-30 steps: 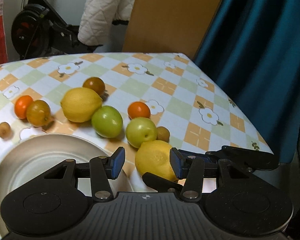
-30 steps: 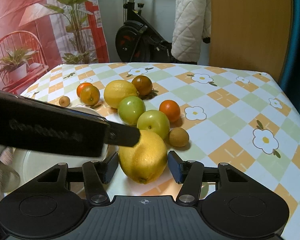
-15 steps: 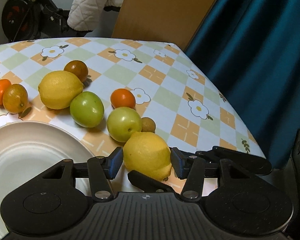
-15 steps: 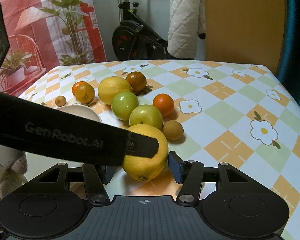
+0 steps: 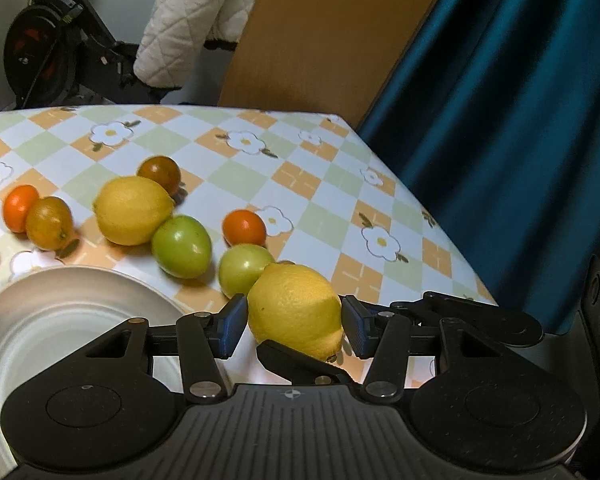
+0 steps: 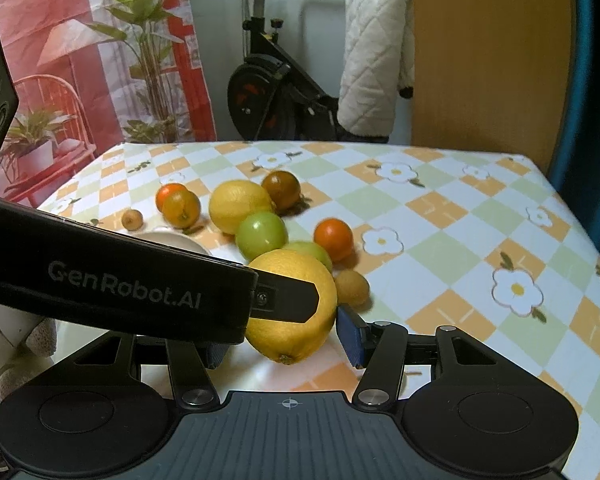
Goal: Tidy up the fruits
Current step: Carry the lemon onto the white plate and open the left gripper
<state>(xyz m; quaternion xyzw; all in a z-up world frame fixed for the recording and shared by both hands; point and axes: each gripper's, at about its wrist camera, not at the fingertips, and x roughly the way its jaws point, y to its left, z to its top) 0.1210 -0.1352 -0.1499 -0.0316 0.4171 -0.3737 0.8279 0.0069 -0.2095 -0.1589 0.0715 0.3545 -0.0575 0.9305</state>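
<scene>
I have the left gripper [image 5: 295,328] on a large yellow dimpled lemon [image 5: 294,308]. In the left wrist view both blue pads [image 5: 234,330] lie against its flanks with no gap that I can see, so I read it as clamped. The right gripper [image 6: 284,340] is around the same lemon from the other side. Its right pad sits at the fruit's skin, but its left pad is mostly hidden behind the left gripper's black body, so I cannot tell whether it is gripping. A black finger of each tool crosses the other's view in front of the lemon. I cannot tell whether the fruit rests on the table or is lifted clear.

The table wears a checked orange, green and white cloth with daisies [image 5: 340,208]. From the held lemon in the left view:
- A round white plate [image 5: 40,340] lies at 8 o'clock.
- A pale green round fruit [image 5: 242,268] touches the lemon at 11 o'clock.
- A darker green round fruit [image 5: 182,246] is at 10 o'clock, touching a second yellow lemon [image 5: 132,210].
- A small bright orange fruit [image 5: 244,226] stands at 12 o'clock, near the pale green one.
- A dark brown-orange fruit [image 5: 159,170] sits just behind the second lemon.
- Two small orange fruits [image 5: 49,222] touch each other at the far left.

In the right view a small tan fruit [image 6: 352,288] lies just beside the held lemon at 2 o'clock.
</scene>
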